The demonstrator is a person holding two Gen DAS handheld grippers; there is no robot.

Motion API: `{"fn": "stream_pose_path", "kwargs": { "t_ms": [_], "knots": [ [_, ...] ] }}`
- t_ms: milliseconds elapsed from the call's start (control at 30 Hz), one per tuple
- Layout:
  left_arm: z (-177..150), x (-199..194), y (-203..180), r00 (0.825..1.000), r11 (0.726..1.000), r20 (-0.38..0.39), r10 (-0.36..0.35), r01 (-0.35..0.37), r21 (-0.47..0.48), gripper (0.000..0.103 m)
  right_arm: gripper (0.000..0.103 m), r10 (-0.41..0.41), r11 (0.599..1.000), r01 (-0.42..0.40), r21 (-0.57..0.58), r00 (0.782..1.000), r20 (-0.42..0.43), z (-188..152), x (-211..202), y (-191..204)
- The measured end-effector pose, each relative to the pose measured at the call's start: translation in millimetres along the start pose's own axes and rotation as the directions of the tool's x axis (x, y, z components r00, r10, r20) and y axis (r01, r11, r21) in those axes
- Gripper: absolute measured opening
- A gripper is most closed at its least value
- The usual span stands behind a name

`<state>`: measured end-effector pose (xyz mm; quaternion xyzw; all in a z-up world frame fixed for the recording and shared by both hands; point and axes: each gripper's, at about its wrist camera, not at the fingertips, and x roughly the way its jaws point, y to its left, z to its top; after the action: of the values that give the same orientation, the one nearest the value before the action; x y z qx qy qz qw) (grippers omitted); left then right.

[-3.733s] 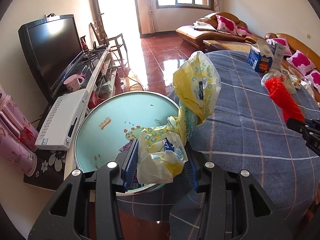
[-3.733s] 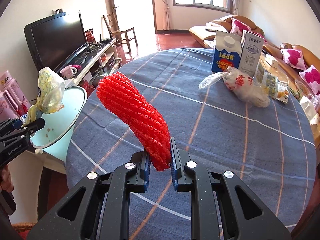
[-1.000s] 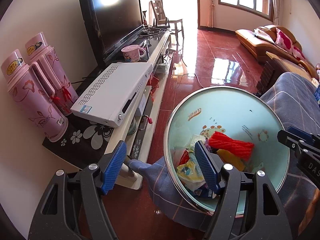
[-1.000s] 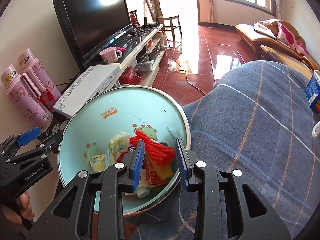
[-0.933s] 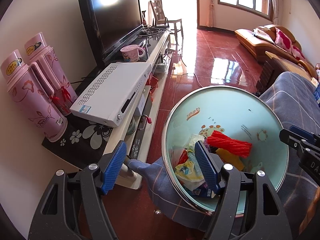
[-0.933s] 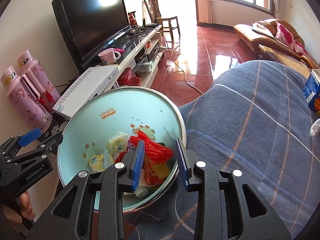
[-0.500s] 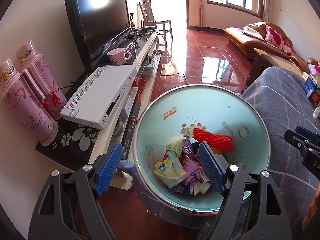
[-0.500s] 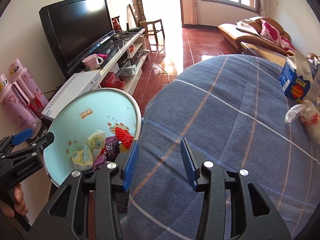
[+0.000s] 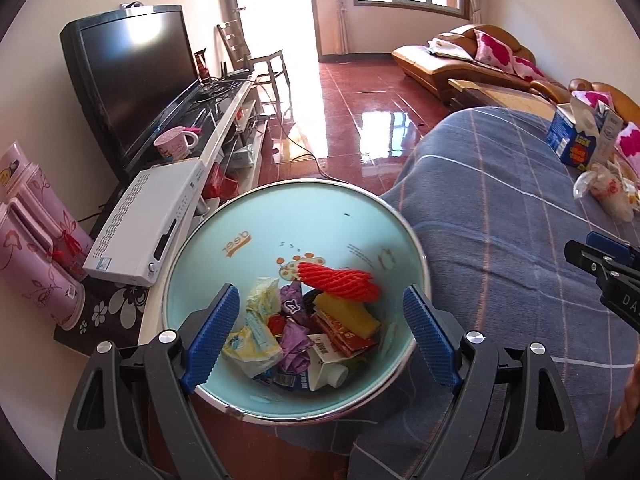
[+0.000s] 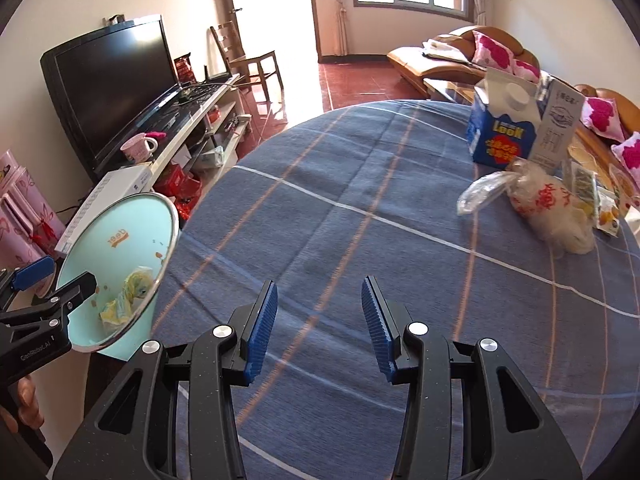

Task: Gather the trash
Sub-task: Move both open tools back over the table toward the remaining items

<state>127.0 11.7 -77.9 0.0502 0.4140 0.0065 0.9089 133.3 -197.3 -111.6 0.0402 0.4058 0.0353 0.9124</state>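
Observation:
A pale turquoise bin stands beside the blue plaid table. Inside it lie a red foam net, a yellow plastic bag, purple wrappers and a small carton. My left gripper hangs open above the bin's mouth, nothing between its fingers. My right gripper is open over the near part of the table, empty. In the right wrist view the bin shows at the left edge. Further right on the table lie a clear plastic bag with red print and two milk cartons.
A low TV stand with a television, a white set-top box, a pink mug and pink thermos flasks runs along the left wall. Snack packets lie at the table's right edge. Sofas stand far right.
Both grippers let go of their trash: the yellow bag and the red foam net now lie in the bin. The right gripper has swung away from the bin to over the table.

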Motion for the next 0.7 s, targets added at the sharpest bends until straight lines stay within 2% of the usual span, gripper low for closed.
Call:
{"fn": "stream_pose_path", "kwargs": {
  "t_ms": [300, 400, 567, 700],
  "knots": [
    [15.1, 3.5, -87.9, 0.993, 0.985, -0.007, -0.12, 0.12, 0.124, 0.082, 0.044, -0.152, 0.985, 0.151, 0.088, 0.988, 0.001, -18.0, -25.0, -97.4],
    [23.8, 3.8, -126.0, 0.985, 0.971, -0.007, -0.173, 0.171, 0.168, 0.081, 0.044, -0.203, 0.97, 0.201, 0.138, 0.979, 0.002, -23.6, -35.8, -134.4],
    [38.8, 3.5, -191.6, 0.976, 0.949, 0.0, -0.217, 0.211, 0.236, 0.079, 0.044, -0.286, 0.942, 0.278, 0.186, 0.958, 0.015, -31.1, -54.1, -184.2],
    [53.6, 7.3, -236.9, 0.965, 0.934, -0.02, -0.263, 0.259, 0.244, 0.076, 0.044, -0.342, 0.921, 0.332, 0.202, 0.94, 0.012, -37.0, -65.0, -221.3]
  ]
}}
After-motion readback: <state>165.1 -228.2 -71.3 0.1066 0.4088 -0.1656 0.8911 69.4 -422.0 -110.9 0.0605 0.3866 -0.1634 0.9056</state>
